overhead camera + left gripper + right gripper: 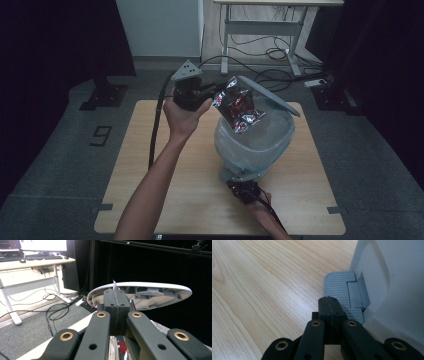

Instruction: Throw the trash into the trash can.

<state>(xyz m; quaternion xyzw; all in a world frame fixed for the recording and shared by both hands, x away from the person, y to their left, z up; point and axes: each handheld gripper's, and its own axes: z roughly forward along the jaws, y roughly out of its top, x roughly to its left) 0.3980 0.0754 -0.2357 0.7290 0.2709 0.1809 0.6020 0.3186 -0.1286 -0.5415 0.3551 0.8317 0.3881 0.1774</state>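
Snack packet (237,106) clenched in left hand-held gripper (212,95) above pedal bin (254,142); pedal (339,293) pressed by clenched right hand-held gripper (329,301), lid (270,95) kept raised for disposal.

High view: the right hand (260,205) is cut off by the bottom edge, and the right gripper (243,190) is partly covered by the base of the pedal bin (252,142). The print on the foil snack packet (237,106) is too small to read. The dark surroundings at left and right hide whatever stands there.

Left gripper view: the closed jaws cover all of the foil snack packet (115,285) but a thin upper edge and a strip between the arms. The lid (150,291) hides the bin's body.

Right gripper view: the closed jaws cover the near part of the grey pedal (338,287); the bin wall (394,285) runs off the top and right edges.
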